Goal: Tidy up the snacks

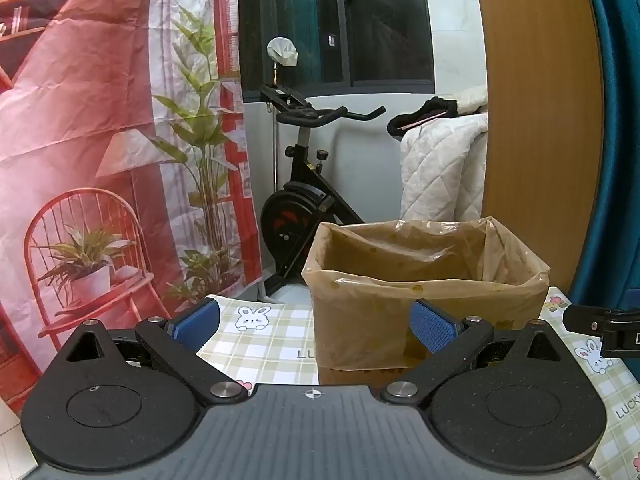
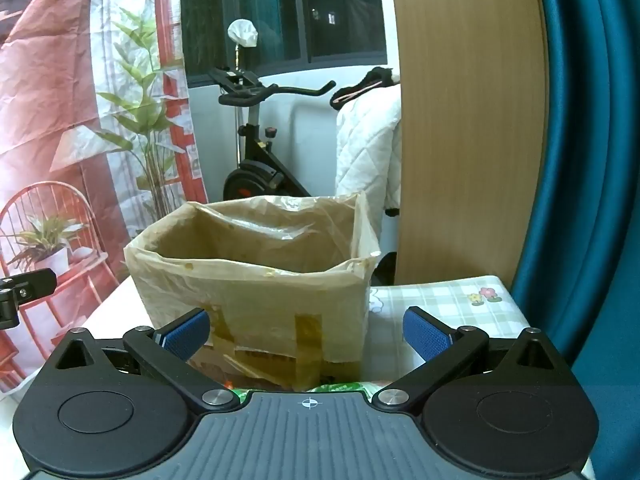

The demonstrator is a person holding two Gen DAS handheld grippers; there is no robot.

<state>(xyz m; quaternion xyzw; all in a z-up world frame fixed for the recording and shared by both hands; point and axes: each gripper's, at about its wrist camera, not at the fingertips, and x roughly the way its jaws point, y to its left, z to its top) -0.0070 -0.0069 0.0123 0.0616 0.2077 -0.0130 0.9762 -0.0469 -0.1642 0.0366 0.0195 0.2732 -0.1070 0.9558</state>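
A cardboard box lined with a tan plastic bag [image 1: 424, 300] stands open on the table, right of centre in the left wrist view, and it fills the middle of the right wrist view [image 2: 256, 276]. My left gripper [image 1: 314, 326] is open and empty, its blue pads apart in front of the box. My right gripper [image 2: 306, 334] is open and empty, just short of the box's near wall. A sliver of green snack packet [image 2: 340, 387] shows at the box's foot, mostly hidden by the gripper body. The box's inside is hidden.
A checked tablecloth with bunny prints [image 1: 264, 336] covers the table. Behind stand an exercise bike [image 1: 304, 200], a red printed backdrop [image 1: 100, 140], a wooden panel [image 1: 540, 120] and a teal curtain [image 2: 592, 160]. The other gripper's tip [image 1: 600, 328] shows at the right edge.
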